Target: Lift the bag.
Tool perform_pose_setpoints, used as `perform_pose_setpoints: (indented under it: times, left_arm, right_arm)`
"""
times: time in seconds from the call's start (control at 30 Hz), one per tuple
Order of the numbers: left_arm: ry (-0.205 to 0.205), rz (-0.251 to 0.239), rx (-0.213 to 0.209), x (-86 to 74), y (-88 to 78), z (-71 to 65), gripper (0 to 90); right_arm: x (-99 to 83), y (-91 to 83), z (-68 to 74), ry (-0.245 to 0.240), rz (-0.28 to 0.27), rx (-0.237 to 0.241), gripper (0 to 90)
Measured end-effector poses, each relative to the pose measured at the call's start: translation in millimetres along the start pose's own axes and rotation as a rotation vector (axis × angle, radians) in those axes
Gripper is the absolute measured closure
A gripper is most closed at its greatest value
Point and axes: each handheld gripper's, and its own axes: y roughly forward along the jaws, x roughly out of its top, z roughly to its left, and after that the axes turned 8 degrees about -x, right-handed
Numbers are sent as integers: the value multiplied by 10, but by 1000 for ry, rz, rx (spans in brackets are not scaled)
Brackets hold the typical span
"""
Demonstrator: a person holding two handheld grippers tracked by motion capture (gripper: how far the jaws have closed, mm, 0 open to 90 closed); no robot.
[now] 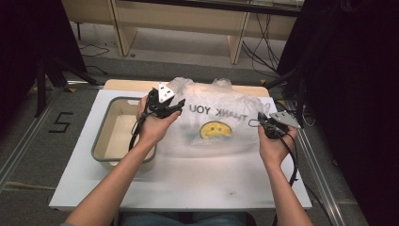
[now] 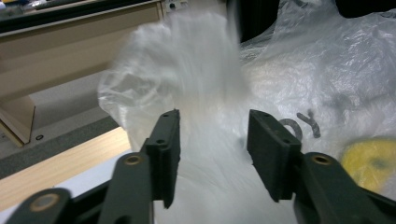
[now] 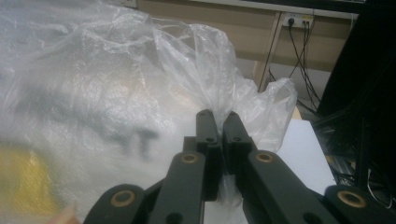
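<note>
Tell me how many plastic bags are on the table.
1: the plastic bag with the yellow smiley lies mid-table, right of the grey bin, pinched by the right gripper. More may be hidden.

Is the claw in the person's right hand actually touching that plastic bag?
Touching. In the right gripper view, the right claw stands shut with a fold of the plastic bag pinched between its two black jaws, no gap showing.
</note>
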Motion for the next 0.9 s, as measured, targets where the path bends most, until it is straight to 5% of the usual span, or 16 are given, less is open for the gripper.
perform_pose_setpoints:
  times: [0.37,0.57,0.73,0.9]
  left_arm:
    - [2,-7,22,-26,-106,-20,431]
    - [5,-12,17,-47,-146,-45,423]
    - [-4,-8,14,-65,-155,-48,429]
    - [-2,-11,14,-59,-168,-56,425]
  right_arm:
    - [18,-29,-29,11,-15,5,807]
    - [46,-76,-43,18,-66,-9,617]
    - [91,-125,-96,29,-155,-55,333]
    - [112,-171,-141,48,-183,-78,219]
